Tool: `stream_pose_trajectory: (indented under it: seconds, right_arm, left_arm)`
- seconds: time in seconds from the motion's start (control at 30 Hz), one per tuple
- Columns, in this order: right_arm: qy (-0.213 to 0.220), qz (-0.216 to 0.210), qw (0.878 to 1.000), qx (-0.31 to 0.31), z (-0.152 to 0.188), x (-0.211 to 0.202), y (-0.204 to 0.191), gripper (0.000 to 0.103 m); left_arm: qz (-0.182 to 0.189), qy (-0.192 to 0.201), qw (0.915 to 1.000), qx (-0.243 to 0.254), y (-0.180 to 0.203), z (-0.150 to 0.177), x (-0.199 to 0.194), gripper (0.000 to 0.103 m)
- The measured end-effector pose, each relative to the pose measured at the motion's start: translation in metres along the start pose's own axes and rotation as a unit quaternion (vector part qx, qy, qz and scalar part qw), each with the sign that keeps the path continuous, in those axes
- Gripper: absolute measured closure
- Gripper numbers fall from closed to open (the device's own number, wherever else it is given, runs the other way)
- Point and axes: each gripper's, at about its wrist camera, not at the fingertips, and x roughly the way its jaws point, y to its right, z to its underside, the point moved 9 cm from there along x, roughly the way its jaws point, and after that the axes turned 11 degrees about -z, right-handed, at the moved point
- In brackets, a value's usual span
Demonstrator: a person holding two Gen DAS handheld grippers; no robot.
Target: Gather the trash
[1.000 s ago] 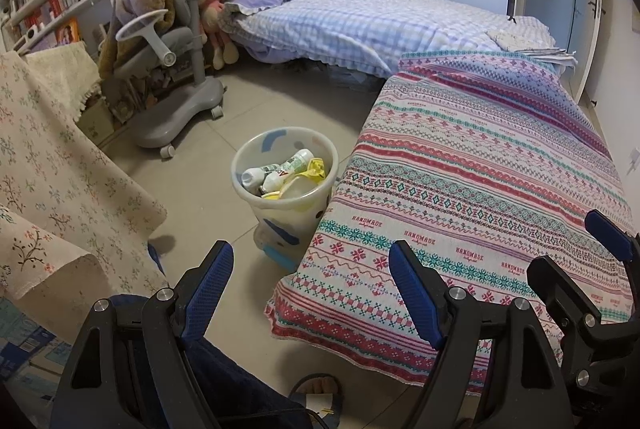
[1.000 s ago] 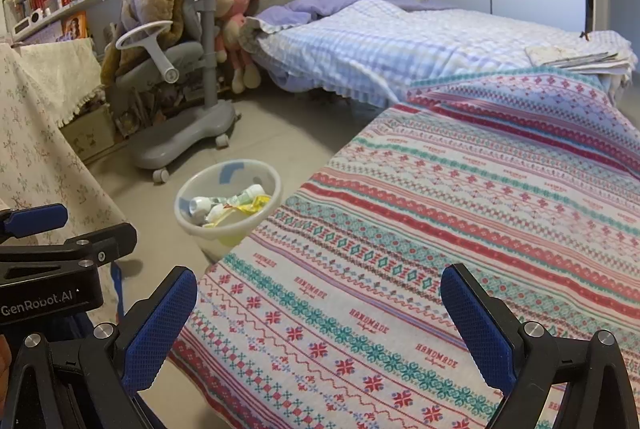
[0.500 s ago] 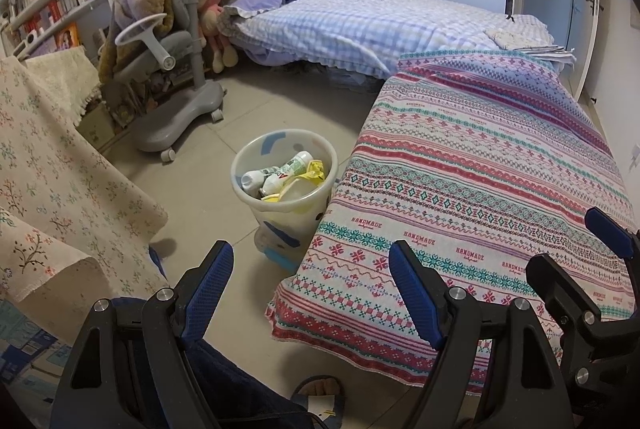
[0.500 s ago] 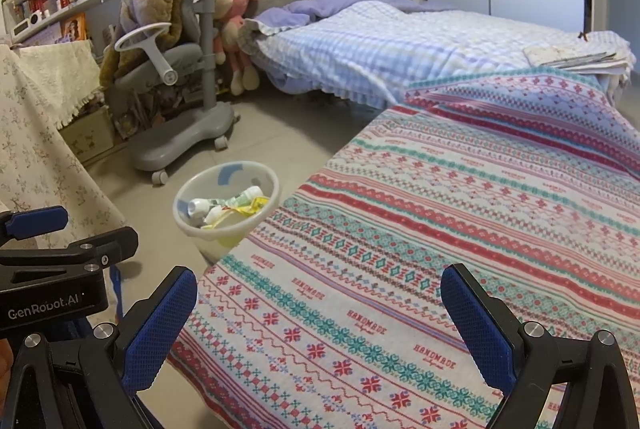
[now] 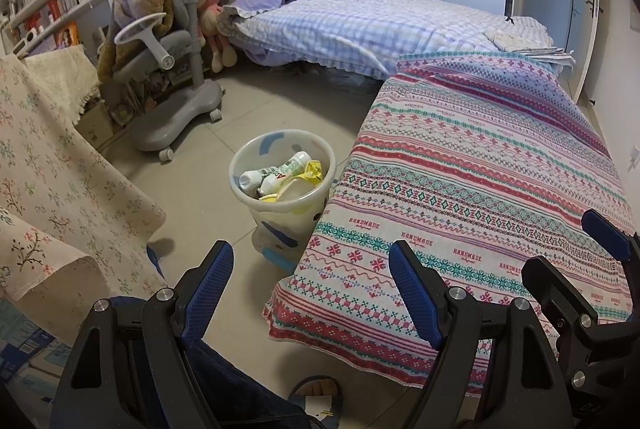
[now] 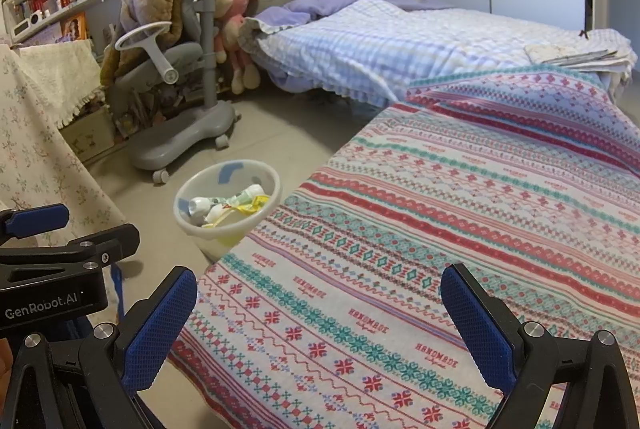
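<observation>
A translucent white trash bin (image 5: 280, 205) stands on the floor beside the bed corner; it also shows in the right wrist view (image 6: 224, 229). Inside lie white bottles (image 5: 276, 173) and a yellow wrapper (image 5: 312, 171). My left gripper (image 5: 310, 285) is open and empty, held above the floor and the bed's near corner, short of the bin. My right gripper (image 6: 318, 325) is open and empty over the striped bedspread (image 6: 440, 229). The right gripper's fingers (image 5: 604, 233) show at the right edge of the left wrist view.
A grey wheeled chair (image 5: 176, 77) with a brown blanket stands behind the bin. A floral cloth-covered table (image 5: 52, 181) is on the left. A second bed with a checked quilt (image 5: 360, 25) lies at the back. My foot (image 5: 320, 389) is below.
Both views have drawn back and tilted slightly; the bin sits a little lower in frame. Both grippers stay open and empty.
</observation>
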Motion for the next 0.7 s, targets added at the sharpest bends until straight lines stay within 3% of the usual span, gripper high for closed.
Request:
stream_pose_trajectory:
  seconds: [0.7]
  right_arm:
    - [-0.002,-0.001,1.0,-0.003,-0.0004,0.0007,-0.0011,0.002]
  left_arm:
    - [-0.004,-0.001,1.0,-0.004,-0.0007,0.0009,-0.0003,0.021]
